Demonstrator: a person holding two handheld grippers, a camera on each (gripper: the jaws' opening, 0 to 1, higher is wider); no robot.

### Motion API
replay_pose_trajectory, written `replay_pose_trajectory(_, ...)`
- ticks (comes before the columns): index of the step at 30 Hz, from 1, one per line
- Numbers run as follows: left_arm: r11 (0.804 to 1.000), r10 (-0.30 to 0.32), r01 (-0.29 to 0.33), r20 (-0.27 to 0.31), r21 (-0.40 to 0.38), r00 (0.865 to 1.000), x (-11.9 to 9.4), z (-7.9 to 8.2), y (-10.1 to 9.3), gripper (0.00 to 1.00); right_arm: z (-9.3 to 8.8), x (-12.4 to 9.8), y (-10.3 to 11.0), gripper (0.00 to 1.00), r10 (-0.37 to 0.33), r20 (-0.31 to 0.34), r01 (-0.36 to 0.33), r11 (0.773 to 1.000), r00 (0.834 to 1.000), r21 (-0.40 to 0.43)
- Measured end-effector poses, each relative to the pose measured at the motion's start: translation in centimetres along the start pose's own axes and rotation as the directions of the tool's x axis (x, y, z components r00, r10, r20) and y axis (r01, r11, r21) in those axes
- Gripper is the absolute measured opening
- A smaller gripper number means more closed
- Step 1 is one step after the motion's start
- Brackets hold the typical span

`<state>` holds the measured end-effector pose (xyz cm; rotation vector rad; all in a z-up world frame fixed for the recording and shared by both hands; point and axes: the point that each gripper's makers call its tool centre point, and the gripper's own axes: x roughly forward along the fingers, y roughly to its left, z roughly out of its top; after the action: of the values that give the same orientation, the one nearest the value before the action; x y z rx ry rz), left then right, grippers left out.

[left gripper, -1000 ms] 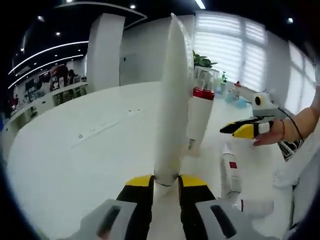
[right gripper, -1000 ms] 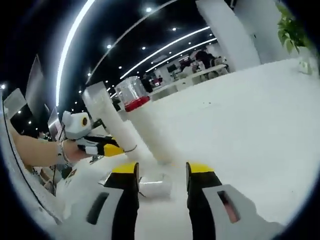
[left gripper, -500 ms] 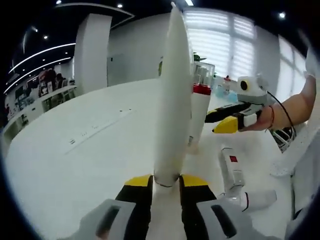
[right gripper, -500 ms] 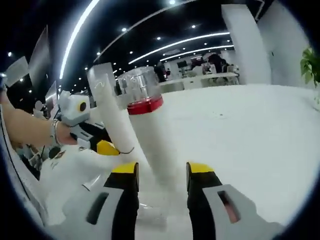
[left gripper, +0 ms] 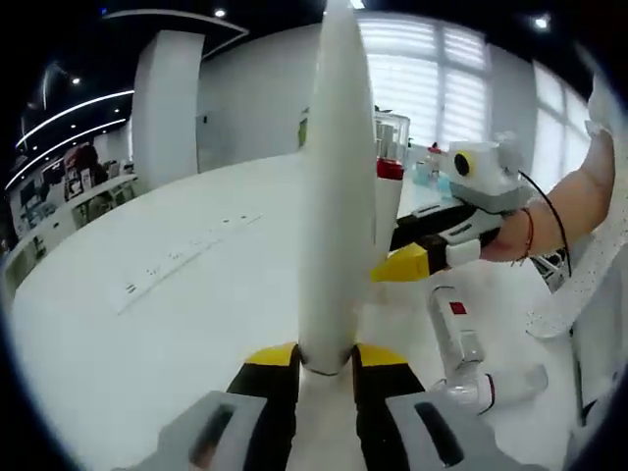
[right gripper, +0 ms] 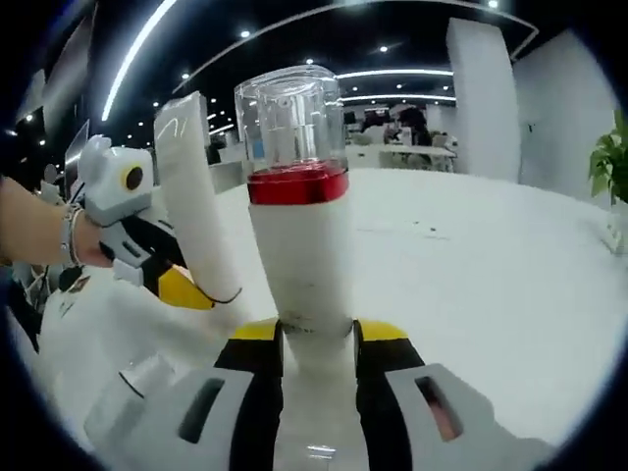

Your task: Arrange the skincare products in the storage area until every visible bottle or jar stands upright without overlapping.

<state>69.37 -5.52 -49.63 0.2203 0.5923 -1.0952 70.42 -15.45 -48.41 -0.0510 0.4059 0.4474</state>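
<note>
Standing stuff up on the big white table (left gripper: 147,324) is clearly the job, and both hands are busy with it.

Biggest item first: the tall white tube (left gripper: 334,196). In the left gripper view it rises straight up between the yellow-tipped jaws, cap end down near the table, flat crimped end up top. The left gripper (left gripper: 325,355) is closed snug around its bottom end, pads pressing both sides. I'd guess it's held low so the tube can be planted on its cap and steadied without tipping. From the right gripper view the same tube (right gripper: 191,196) leans a bit, with the left gripper (right gripper: 162,275) pinching it near the base.

Next down: the white bottle (right gripper: 299,245) with the red band and clear cap. It stands upright just beside the tube, and the right gripper (right gripper: 316,339) has its jaws closed in on the lower body, touching both sides. Can't tell if the base rests on the table or floats just above it. Gripping low probably keeps it from wobbling. In the left gripper view the bottle (left gripper: 388,211) peeks out behind the tube, with the right gripper (left gripper: 427,257) reaching in from the side.

Smaller bits: a little white tube with a red label (left gripper: 451,329) lies flat on the table, and a clear-capped piece (left gripper: 491,385) lies near it. Those aren't upright, so the job looks unfinished to me.
</note>
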Motion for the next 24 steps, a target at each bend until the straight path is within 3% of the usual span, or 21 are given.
replay_pose_trajectory(8,1.0,-0.002,0.002,0.003,0.016,1.0,0.5,0.4,0.2,0.21,0.0,0.3,0.0,0.27,-0.089,-0.003,0.089,0.996,0.996,-0.016)
replay_pose_trajectory(18,0.996,-0.05,0.052,-0.029,0.076,0.998,1.4,1.1,0.4,0.21,0.0,-1.4,-0.6,0.28,-0.067,0.007,0.067,0.998,0.998,-0.006)
replay_pose_trajectory(24,0.993,-0.067,0.071,-0.04,0.095,0.997,2.1,1.6,0.2,0.21,0.0,-2.3,-1.4,0.26,-0.092,0.011,0.092,0.995,0.996,0.028)
